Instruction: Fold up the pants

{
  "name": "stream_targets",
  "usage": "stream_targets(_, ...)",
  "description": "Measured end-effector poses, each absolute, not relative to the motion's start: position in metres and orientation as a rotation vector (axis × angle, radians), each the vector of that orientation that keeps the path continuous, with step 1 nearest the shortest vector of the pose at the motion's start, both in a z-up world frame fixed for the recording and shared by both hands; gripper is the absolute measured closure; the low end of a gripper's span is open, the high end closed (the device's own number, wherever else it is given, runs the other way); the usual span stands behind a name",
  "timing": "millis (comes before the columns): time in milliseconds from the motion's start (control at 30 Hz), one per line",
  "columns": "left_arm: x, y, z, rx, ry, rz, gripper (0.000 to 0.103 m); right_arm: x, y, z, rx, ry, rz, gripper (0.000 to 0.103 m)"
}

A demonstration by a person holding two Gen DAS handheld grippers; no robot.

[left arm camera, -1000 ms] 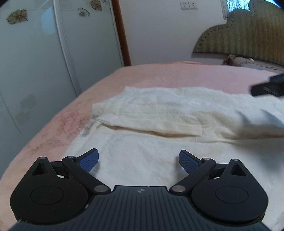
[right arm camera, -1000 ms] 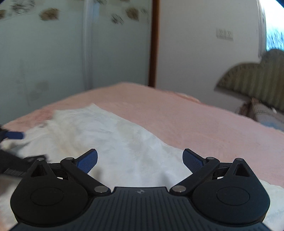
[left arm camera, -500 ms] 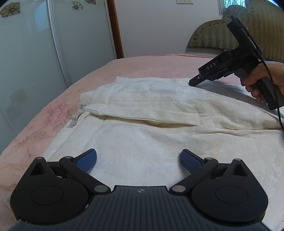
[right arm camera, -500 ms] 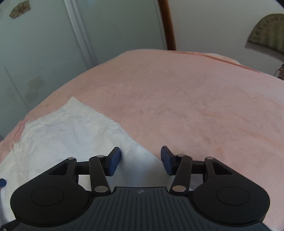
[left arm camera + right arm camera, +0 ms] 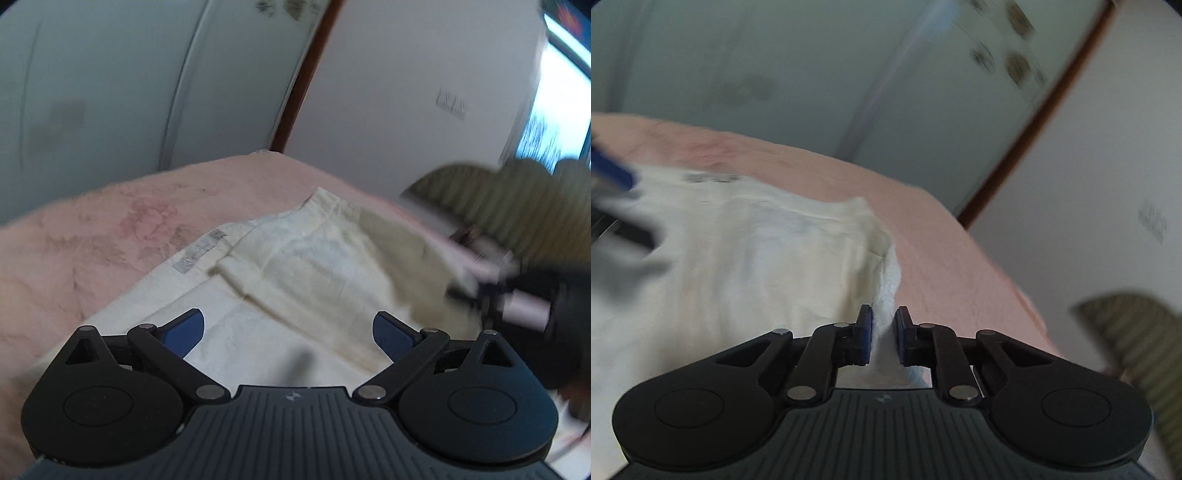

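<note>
Pants (image 5: pixel 295 280) partly folded on bed (image 5: pixel 92 240); right claw (image 5: pixel 883 328) closing on an edge, left claw (image 5: pixel 288 332) released; folding continues.

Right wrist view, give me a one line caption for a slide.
Right gripper closing on a pinched edge of the cream pants lying on the pink bedspread.

I see cream-white pants (image 5: pixel 303 266), pink bed (image 5: pixel 110 229) with faded floral print, black tongs (image 5: pixel 883 328) with blue pads (image 5: pixel 391 334), olive striped headboard (image 5: pixel 524 206).
</note>
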State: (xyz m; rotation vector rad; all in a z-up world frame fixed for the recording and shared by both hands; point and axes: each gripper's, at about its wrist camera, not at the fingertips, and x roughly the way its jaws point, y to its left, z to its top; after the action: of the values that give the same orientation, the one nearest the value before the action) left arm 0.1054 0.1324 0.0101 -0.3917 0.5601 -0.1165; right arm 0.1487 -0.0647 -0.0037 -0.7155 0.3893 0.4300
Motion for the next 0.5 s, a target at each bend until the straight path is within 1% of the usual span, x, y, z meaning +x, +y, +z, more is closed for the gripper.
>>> stream_targets(67,0.112,0.144,0.015,-0.51,0.579,-0.171,0.003,0.112,-0.054,-0.006,-0.797,0.35,0.455,0.09)
stream_targets(133,0.12,0.149,0.02,-0.589,0.602,-0.222,0.002,0.083,-0.048,-0.01,-0.839,0.332,0.48,0.094)
stream_targets(233,0.132,0.148,0.025,-0.667,0.644,-0.3,0.001,0.048,-0.039,-0.019,-0.866,0.319,0.521,0.095)
stream_targets(333,0.141,0.14,0.032,-0.688,0.658,-0.326,0.001,0.031,-0.033,-0.033,-0.887,0.328,0.54,0.095)
stream_targets(500,0.13,0.136,0.043,-0.706,0.583,-0.224,0.001,0.022,-0.037,-0.04,-0.809,0.367,0.563,0.095)
